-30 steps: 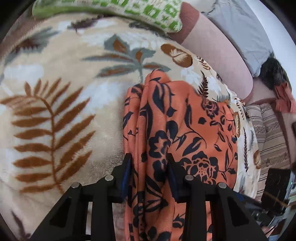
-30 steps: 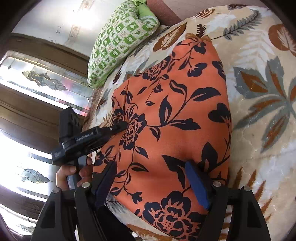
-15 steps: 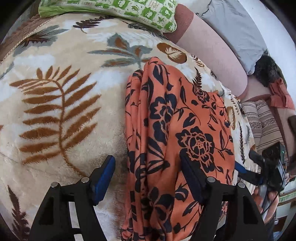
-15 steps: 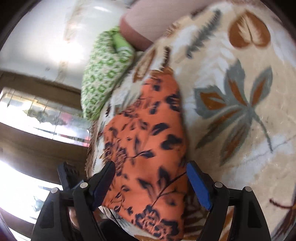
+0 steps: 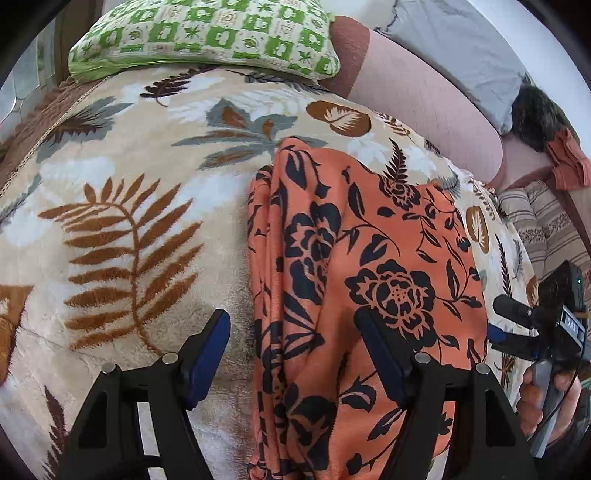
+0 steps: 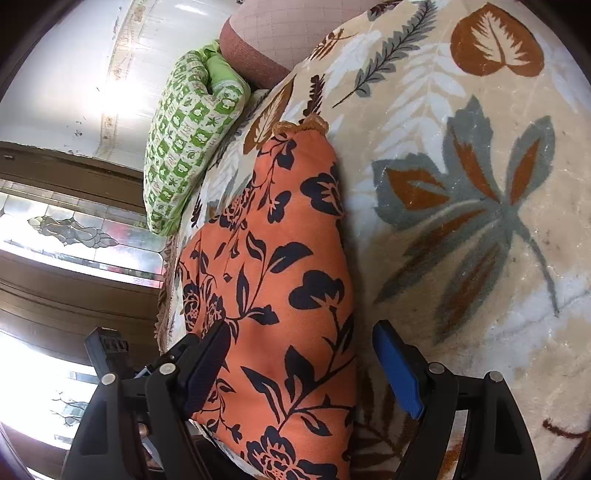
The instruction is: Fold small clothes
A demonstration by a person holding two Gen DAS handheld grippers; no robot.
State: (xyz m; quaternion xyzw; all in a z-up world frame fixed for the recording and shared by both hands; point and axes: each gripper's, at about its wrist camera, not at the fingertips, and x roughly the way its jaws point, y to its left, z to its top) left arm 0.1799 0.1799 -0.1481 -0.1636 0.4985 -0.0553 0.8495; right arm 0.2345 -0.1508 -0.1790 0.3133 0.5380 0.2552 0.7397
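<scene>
An orange cloth with dark blue flowers [image 5: 369,240] lies folded into a long strip on the leaf-patterned blanket [image 5: 129,184]. My left gripper [image 5: 292,315] is open above it. The bunched left fold lies between its blue pads, and neither pad presses on it. In the right wrist view the same cloth [image 6: 280,258] runs away from me. My right gripper [image 6: 301,328] is open. Its left finger hovers over the cloth and its right finger over the bare blanket [image 6: 461,184]. The right gripper [image 5: 517,325] also shows at the cloth's far side, held by a hand [image 5: 539,398].
A green patterned pillow [image 5: 207,33] and a pink bolster [image 5: 417,92] lie at the head of the bed, with a grey pillow [image 5: 461,48] behind. Striped bedding [image 5: 546,221] lies past the right edge. A window [image 6: 55,240] stands beyond the bed's left edge.
My left gripper let go of the cloth's fold and opened wide, drawing back a little. My right gripper stayed open and shifted and rolled along the cloth's edge.
</scene>
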